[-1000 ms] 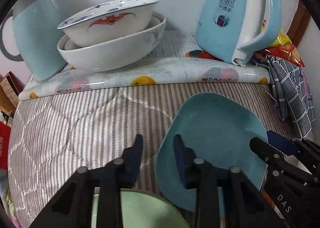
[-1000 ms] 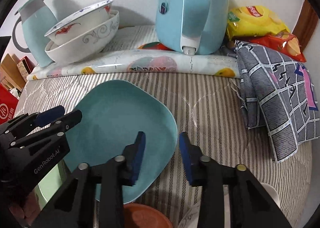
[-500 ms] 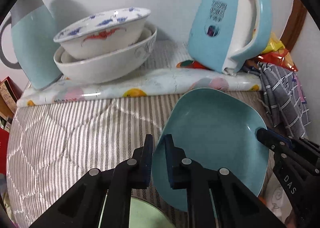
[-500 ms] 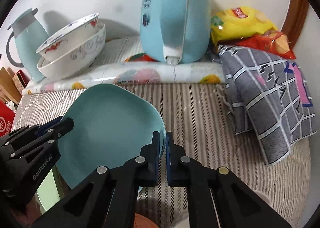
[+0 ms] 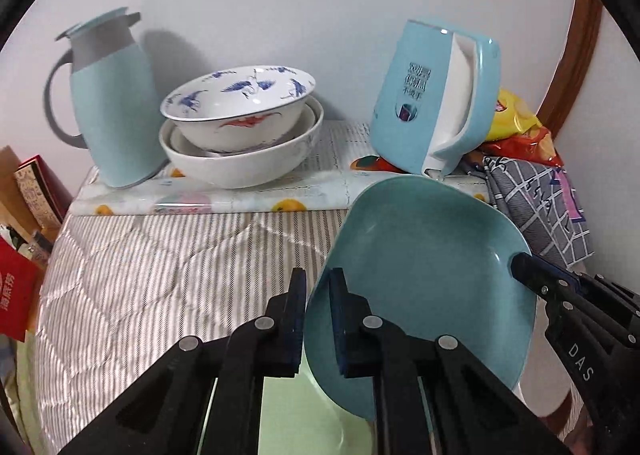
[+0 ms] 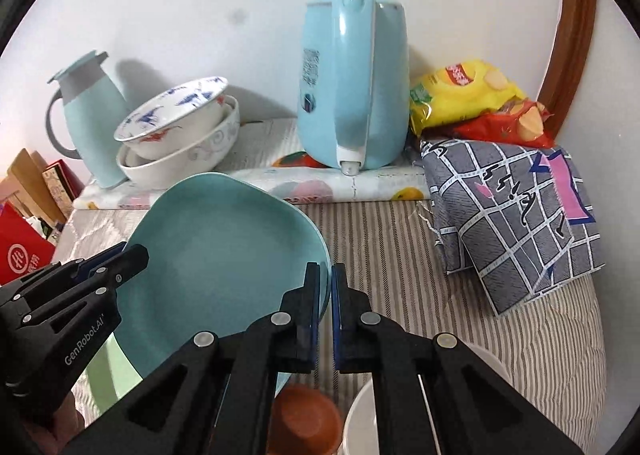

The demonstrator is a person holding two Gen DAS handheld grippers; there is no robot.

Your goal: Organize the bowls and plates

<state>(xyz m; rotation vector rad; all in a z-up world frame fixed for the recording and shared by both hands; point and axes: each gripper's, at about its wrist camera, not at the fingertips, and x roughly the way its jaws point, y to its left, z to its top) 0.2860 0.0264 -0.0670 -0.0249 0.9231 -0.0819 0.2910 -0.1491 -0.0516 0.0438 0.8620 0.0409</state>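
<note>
Both grippers are clamped onto the same teal plate point(image 5: 424, 275), one on each side of its rim. The left gripper point(image 5: 318, 319) pinches the plate's left edge between its blue pads, and the right gripper point(image 6: 326, 315) pinches the opposite edge, jaws squeezed nearly together on the thin rim. The plate is tilted, its far edge higher, and held above the striped quilted cover point(image 5: 160, 275) (you can see a pale green plate point(image 5: 304, 411) right underneath it in the left wrist view).

Further back, on a fruit-print mat point(image 5: 248, 195), there's a stack of white bowls point(image 5: 240, 135), the top one with blue birds inside, sitting between a light blue thermos jug point(image 5: 112, 103) and a light blue electric kettle point(image 6: 352, 83). Off to the right are snack bags point(image 6: 468, 91) and a grey checked cloth point(image 6: 512, 215). Near the bottom of the right wrist view there's a small brown bowl point(image 6: 308, 419) beside a white dish point(image 6: 364, 415), mostly hidden behind the gripper.
</note>
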